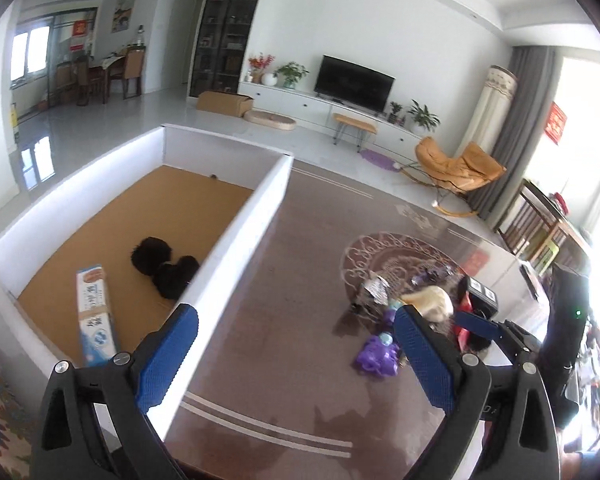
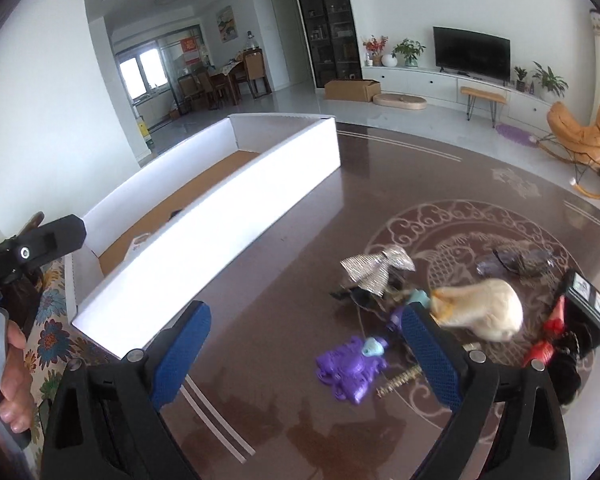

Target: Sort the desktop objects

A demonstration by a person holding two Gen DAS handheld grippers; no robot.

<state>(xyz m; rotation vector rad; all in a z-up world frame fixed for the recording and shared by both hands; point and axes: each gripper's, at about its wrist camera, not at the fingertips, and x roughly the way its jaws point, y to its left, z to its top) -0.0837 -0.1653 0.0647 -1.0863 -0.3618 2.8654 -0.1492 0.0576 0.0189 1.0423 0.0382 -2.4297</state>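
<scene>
My left gripper (image 1: 296, 314) is open and empty, hovering over the right wall of a white box (image 1: 236, 240) with a cork floor. Inside lie a black furry item (image 1: 164, 268) and a long blue-and-white carton (image 1: 96, 316). My right gripper (image 2: 306, 312) is also open, above the dark table (image 2: 284, 264). A purple toy (image 2: 352, 368) lies on the table between its fingers, untouched. Past the right finger sit a cream plush (image 2: 484, 308), a silver bow (image 2: 376, 268), a black box (image 2: 588, 300) and a red tube (image 2: 548, 332). The left wrist view shows this pile too, with the purple toy (image 1: 376, 356) nearest.
Dark glasses (image 2: 516, 260) lie beyond the plush, and a small metal spring (image 2: 400, 380) lies beside the purple toy. A person's hand (image 2: 8, 364) grips a handle at the left edge. A flowered cloth (image 2: 52, 340) lies under the white box (image 2: 220, 240).
</scene>
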